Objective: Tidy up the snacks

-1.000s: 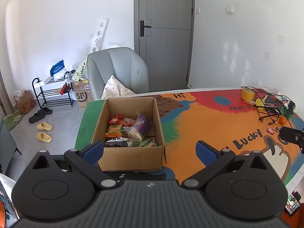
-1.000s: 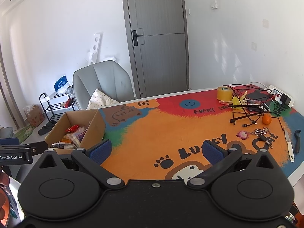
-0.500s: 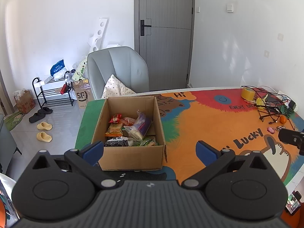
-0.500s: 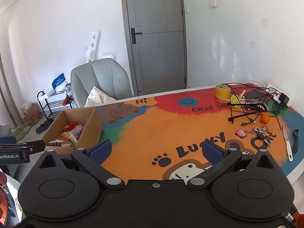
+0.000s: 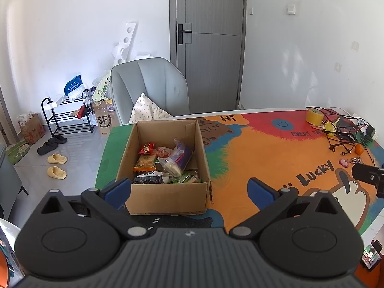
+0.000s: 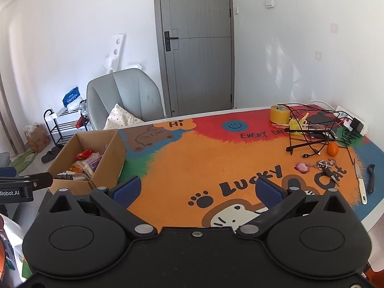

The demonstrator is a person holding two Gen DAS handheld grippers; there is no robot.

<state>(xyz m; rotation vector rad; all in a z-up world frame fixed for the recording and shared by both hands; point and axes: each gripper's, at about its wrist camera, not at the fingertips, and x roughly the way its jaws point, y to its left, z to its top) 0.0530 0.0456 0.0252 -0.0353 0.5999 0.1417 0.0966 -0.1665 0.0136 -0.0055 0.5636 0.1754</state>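
Fuzzy mat [image 6: 192, 168], cardboard box [image 5: 168, 199], crinkly snacks [image 5: 165, 163]

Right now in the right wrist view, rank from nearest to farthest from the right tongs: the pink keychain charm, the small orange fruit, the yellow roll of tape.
1. Pink keychain charm: nearest the right tongs, ahead to their right.
2. Small orange fruit: farther right, beside the cables.
3. Yellow roll of tape: farthest, by the table's far edge.

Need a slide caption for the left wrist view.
Open left gripper above a cardboard box of snack packets on a colourful table mat.
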